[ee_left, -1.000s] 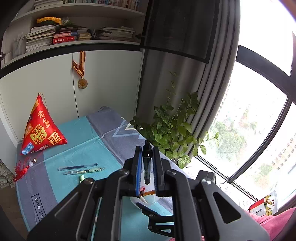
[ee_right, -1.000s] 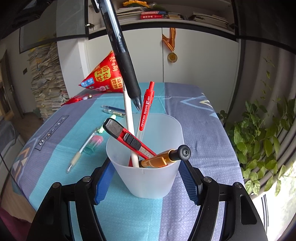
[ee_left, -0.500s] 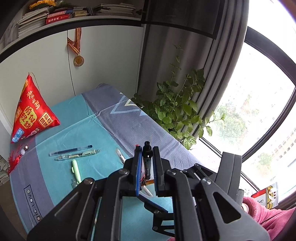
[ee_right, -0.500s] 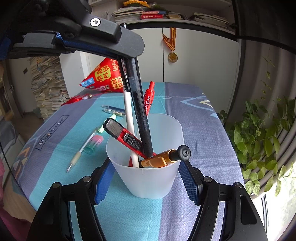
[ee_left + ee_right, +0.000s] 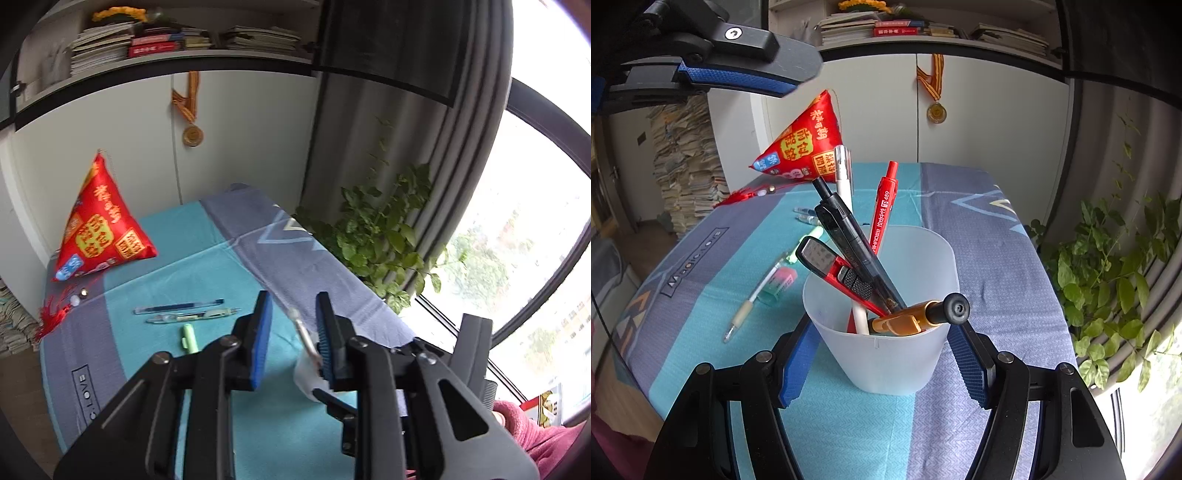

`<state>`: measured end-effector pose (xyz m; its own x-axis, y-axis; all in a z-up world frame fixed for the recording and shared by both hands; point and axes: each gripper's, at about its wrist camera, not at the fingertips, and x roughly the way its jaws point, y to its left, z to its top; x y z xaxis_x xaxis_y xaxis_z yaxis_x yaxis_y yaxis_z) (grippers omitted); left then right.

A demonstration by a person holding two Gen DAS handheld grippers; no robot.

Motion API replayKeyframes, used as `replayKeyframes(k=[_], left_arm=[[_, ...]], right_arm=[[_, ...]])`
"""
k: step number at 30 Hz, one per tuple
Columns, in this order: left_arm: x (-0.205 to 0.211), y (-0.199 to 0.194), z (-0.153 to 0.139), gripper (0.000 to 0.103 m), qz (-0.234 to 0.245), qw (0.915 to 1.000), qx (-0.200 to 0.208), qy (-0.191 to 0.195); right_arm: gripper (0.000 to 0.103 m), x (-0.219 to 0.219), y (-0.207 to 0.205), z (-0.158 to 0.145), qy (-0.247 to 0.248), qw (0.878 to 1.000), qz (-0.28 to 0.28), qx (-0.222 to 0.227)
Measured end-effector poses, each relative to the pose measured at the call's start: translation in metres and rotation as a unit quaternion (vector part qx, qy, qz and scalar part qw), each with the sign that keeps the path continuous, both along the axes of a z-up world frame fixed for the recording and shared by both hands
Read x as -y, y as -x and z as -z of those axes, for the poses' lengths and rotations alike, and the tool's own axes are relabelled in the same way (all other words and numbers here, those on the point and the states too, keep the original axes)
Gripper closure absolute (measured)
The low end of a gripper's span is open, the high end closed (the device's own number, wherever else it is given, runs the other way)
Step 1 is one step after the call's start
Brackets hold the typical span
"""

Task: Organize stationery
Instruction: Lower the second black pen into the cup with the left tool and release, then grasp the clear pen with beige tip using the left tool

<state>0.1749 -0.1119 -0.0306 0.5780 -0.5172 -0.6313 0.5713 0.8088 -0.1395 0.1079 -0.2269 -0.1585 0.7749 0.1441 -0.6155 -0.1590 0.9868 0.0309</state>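
Observation:
My right gripper is shut on a translucent white cup that stands on the table. In the cup lean a black pen, a red pen, a white pen, a red utility knife and a gold marker. My left gripper hovers above the cup; its jaws are opening and nothing is between them. It also shows at the upper left in the right wrist view as the left gripper. A blue pen, a clear pen and a green highlighter lie on the cloth.
A red triangular pouch sits at the table's far left corner. A white pen and a pink-green eraser lie left of the cup. A leafy plant and a window stand past the right edge. A pink sleeve is at the lower right.
My left gripper came down with the black pen over the cup, then its jaws parted and the pen dropped in, leaning left. The right gripper and cup have not moved.

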Motion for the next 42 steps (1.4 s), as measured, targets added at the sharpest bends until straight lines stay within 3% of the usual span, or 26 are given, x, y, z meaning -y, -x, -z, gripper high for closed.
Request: replayKeyframes(k=[4, 9, 14, 19, 23, 30, 32, 34, 42], left_arm=[[-0.027, -0.016, 0.017, 0.069, -0.071, 0.9971, -0.012, -0.023], [-0.041, -0.038, 0.065, 0.069, -0.122, 0.9874, -0.067, -0.075], [-0.048, -0.057, 0.108, 0.070, -0.140, 0.9775, -0.121, -0.100], [-0.048, -0.069, 0.136, 0.071, -0.144, 0.9710, -0.150, -0.118], [-0.047, -0.072, 0.148, 0.072, -0.149, 0.9674, -0.149, -0.140], [-0.041, -0.079, 0.158, 0.072, -0.143, 0.9667, -0.155, -0.145], [-0.040, -0.079, 0.158, 0.075, -0.140, 0.9678, -0.151, -0.144], [-0.040, -0.080, 0.158, 0.085, -0.137, 0.9682, -0.155, -0.141], [-0.041, -0.079, 0.157, 0.090, -0.139, 0.9678, -0.168, -0.125]], right_arm=[[0.033, 0.000, 0.000, 0.000, 0.000, 1.000, 0.000, 0.000], [0.033, 0.000, 0.000, 0.000, 0.000, 1.000, 0.000, 0.000], [0.033, -0.001, 0.001, -0.001, 0.002, 1.000, 0.000, -0.001], [0.033, -0.001, 0.002, -0.001, 0.001, 1.000, 0.000, -0.002], [0.033, -0.001, 0.001, -0.002, -0.001, 1.000, 0.000, -0.003], [0.033, 0.000, 0.001, -0.002, -0.002, 1.000, 0.001, -0.003], [0.033, 0.000, 0.000, -0.002, -0.002, 1.000, 0.001, -0.003], [0.033, 0.000, 0.000, -0.003, -0.003, 1.000, 0.001, -0.004], [0.033, 0.000, 0.000, -0.003, -0.003, 1.000, 0.000, -0.004]])
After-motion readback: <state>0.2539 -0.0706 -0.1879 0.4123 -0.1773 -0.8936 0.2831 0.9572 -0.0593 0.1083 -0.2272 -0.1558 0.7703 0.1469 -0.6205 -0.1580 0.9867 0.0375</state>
